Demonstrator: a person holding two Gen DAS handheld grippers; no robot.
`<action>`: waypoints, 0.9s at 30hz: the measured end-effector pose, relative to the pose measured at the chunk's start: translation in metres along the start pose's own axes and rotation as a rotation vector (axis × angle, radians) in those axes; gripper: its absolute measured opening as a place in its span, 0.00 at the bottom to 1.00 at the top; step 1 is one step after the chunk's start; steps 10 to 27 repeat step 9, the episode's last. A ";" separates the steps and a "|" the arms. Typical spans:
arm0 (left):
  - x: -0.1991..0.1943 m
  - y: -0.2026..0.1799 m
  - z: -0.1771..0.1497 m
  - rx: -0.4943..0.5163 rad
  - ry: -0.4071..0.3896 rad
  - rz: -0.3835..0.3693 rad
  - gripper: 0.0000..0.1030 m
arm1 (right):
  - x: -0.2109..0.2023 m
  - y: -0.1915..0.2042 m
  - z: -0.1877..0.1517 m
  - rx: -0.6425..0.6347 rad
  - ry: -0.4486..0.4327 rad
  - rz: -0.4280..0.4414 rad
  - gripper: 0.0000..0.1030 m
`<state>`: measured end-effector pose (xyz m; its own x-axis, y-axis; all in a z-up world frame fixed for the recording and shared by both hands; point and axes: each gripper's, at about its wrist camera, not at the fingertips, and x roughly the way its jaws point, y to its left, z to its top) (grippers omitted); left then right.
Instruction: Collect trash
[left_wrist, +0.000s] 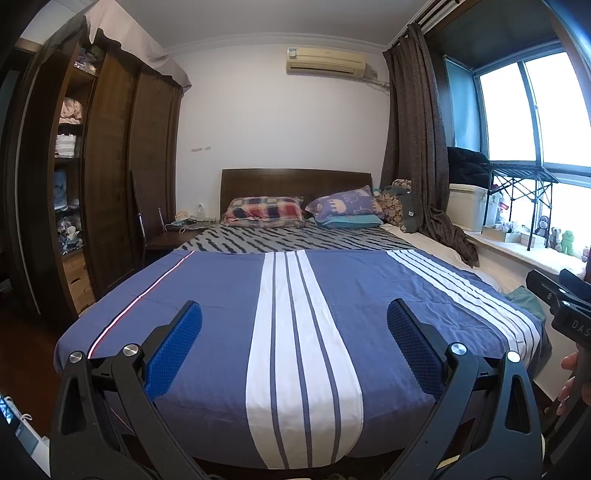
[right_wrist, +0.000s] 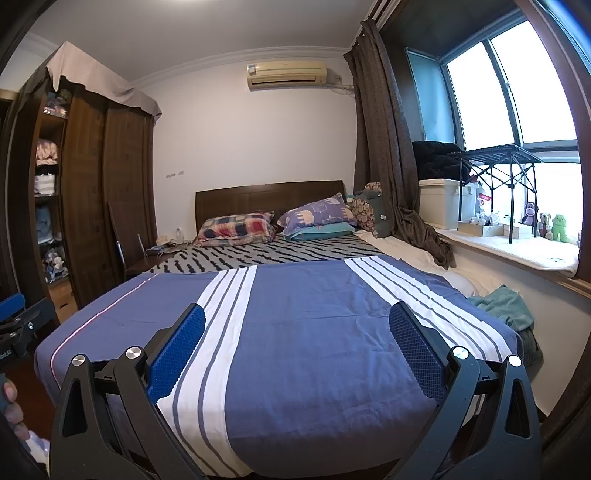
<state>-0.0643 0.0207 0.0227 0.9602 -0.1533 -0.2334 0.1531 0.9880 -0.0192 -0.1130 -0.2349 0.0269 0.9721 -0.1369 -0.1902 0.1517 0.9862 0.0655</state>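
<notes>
Two grippers spread wide and empty: left gripper, right gripper, blue dimpled pads low in frame over the smooth striped bedspread.

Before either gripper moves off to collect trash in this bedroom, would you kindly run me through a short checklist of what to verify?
1. Left gripper open and holding nothing: ok.
2. Right gripper open and holding nothing: ok.
3. Trash target picked out: not ok; nothing on the blue striped bedspread reads plainly as trash.
4. Small clutter on the bedside table as trash or belongings: cannot tell, too small.
5. Teal cloth at the bed's window-side edge as trash: cannot tell; it looks like fabric.
6. Bin or bag to drop trash into: cannot tell; none in either view.
</notes>
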 end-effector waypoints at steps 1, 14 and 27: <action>0.000 0.000 0.000 -0.001 0.003 0.002 0.92 | 0.001 0.000 0.000 -0.002 0.001 0.000 0.97; 0.014 0.005 -0.003 -0.009 0.061 0.014 0.92 | 0.009 0.007 -0.003 -0.019 0.019 -0.003 0.97; 0.014 0.005 -0.003 -0.009 0.061 0.014 0.92 | 0.009 0.007 -0.003 -0.019 0.019 -0.003 0.97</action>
